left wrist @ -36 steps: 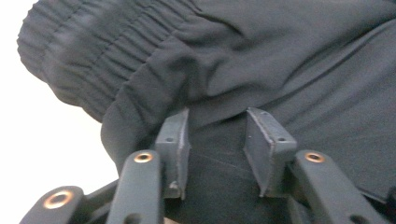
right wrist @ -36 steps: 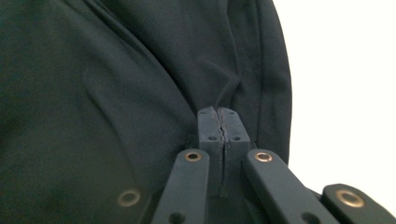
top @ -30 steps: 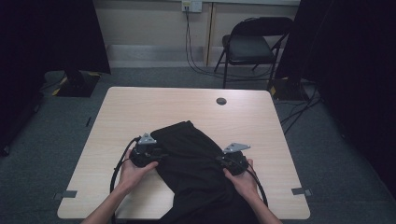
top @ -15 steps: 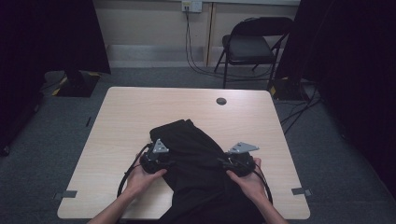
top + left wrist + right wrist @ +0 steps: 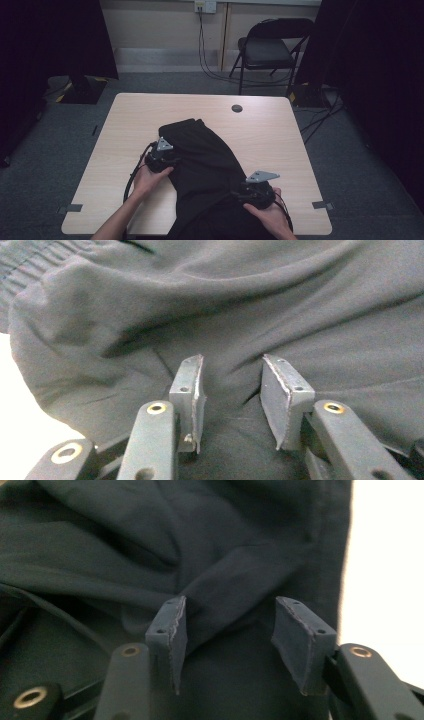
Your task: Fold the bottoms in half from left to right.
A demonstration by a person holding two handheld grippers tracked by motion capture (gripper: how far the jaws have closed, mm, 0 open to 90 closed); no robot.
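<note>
A black garment [image 5: 205, 160] lies crumpled on the pale wooden table [image 5: 280, 135], running from the middle down over the near edge. My left gripper [image 5: 162, 155] rests at its left edge. In the left gripper view the left gripper [image 5: 232, 390] stands open over the dark cloth [image 5: 250, 300], its pads apart with fabric under and between them. My right gripper [image 5: 255, 191] sits at the garment's right side near the table's front. Its jaws have just been opening, and the right gripper [image 5: 227, 630] now stands open with a loose fold of cloth [image 5: 225, 585] between the pads.
A small round dark cap [image 5: 237, 108] sits in the table's far half. A black folding chair [image 5: 270, 50] stands behind the table, with cables [image 5: 210, 65] on the floor. Bare tabletop shows to the left, right and beyond the garment.
The left gripper has slid right, onto the garment's left edge. The right gripper has drawn back toward the table's front edge. The garment's right side has been let go.
</note>
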